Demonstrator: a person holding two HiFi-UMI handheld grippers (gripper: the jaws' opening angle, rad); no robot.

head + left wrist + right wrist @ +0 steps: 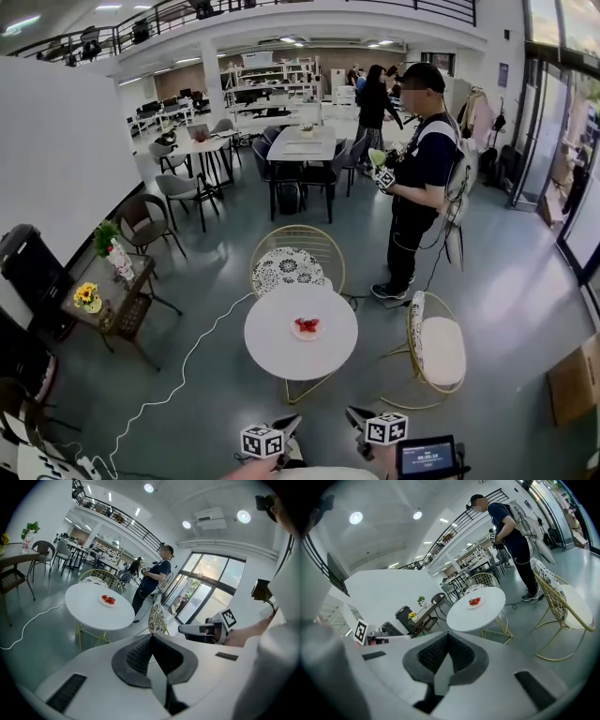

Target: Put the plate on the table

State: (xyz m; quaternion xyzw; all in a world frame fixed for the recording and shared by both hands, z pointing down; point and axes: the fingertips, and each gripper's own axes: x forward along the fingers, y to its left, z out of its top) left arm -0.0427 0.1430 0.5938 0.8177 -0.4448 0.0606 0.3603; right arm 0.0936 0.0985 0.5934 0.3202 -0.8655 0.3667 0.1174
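Round white table (272, 352) on the grey floor (220, 281), with a standing person (419, 178) beyond it and 2 gold wire chairs (286, 269) beside it. Left gripper (291, 424) and right gripper (353, 413) held low, short of the table's near edge, each with jaws pressed together on nothing. White plate (307, 328) of red food sitting near the table's middle, well apart from both.
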